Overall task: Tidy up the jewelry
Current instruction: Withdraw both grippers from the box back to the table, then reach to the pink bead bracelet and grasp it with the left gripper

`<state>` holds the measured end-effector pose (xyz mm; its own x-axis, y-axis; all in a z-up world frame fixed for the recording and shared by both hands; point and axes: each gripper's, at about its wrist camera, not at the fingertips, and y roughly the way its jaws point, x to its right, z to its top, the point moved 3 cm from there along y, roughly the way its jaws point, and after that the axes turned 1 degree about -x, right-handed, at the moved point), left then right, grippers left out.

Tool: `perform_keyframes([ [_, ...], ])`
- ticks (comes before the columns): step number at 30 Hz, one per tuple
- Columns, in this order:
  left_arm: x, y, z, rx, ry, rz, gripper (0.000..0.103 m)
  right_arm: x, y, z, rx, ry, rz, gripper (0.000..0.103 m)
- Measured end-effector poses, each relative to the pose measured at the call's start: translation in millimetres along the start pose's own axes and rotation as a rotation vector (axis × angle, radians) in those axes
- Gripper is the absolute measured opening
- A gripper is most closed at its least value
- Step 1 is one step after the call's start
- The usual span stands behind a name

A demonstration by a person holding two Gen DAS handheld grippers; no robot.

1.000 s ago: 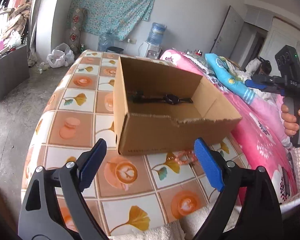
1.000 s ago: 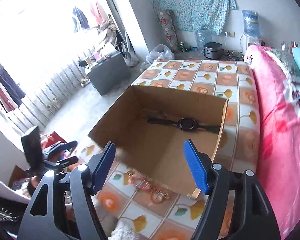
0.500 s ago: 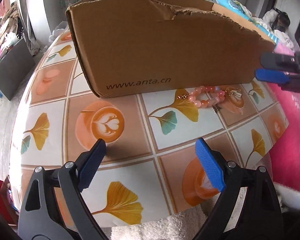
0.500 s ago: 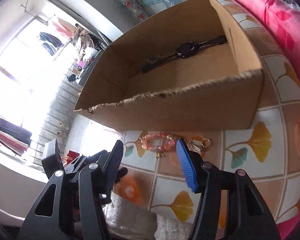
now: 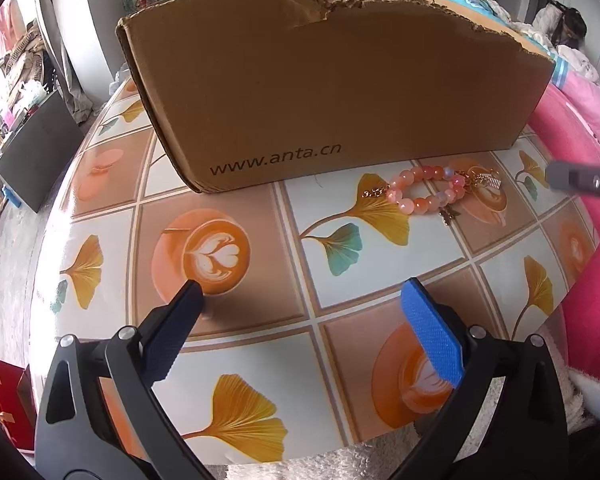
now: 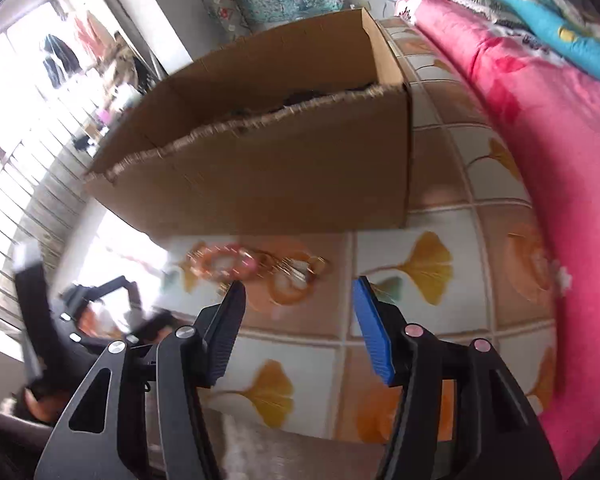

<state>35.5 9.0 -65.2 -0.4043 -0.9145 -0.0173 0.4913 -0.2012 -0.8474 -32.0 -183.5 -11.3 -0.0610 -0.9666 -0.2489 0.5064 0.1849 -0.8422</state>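
Both tools have dropped low toward the tiled surface (image 5: pixel 260 216) since the earlier frames, when they looked down into the cardboard box (image 5: pixel 340 92) from above; now each views the box's near wall from the side. The left tool (image 5: pixel 300 308), its jaws having just opened wider, stands released with nothing between its fingers, poised over bare tiles at 6 o'clock of the box. The right tool (image 6: pixel 298 304), whose jaws have just narrowed and then eased apart again, is likewise released and empty, its tips just short of the bracelet. In the left wrist view its grey tip enters at 3 o'clock. The pink beaded bracelet (image 5: pixel 424 192), with its gold chain and small charms, lies flat on the surface just beside the box's near wall, at about 1 o'clock from the left tool and 11 o'clock from the right tool in its own blurred view (image 6: pixel 228 260). The descent suggests the right tool is lining up to pick up the bracelet, which is not yet in the box; a dark item barely shows over the torn rim in the right wrist view and cannot be identified from here. Printed on the box wall in dark letters is "www.anta.cn" (image 5: pixel 276 158), the only legible writing. A pink bedspread (image 6: pixel 540 160) borders the surface at 3 o'clock.
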Motion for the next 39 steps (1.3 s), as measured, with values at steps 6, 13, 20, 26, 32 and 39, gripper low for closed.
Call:
perform_keyframes([
  [6, 2, -2, -1, 0.013, 0.009, 0.0, 0.096, -5, 35, -22, -0.031, -0.114, -0.207, 0.086],
  [13, 0, 0, 4, -0.047, 0.025, -0.017, 0.096, -7, 43, -24, -0.06, -0.147, -0.185, 0.097],
  [20, 1, -1, 4, -0.017, 0.018, -0.01, 0.096, -4, 38, -25, -0.057, -0.188, -0.158, 0.097],
  [26, -2, -4, 10, -0.012, -0.006, -0.056, 0.094, -3, 26, -19, -0.023, -0.099, -0.012, 0.097],
  [32, 19, -27, 28, 0.101, 0.043, -0.216, 0.061, -7, 20, -11, 0.039, -0.087, 0.117, 0.083],
  [39, 70, -31, 42, 0.138, 0.233, -0.272, 0.035, 9, 29, -6, 0.023, -0.012, 0.198, 0.062],
])
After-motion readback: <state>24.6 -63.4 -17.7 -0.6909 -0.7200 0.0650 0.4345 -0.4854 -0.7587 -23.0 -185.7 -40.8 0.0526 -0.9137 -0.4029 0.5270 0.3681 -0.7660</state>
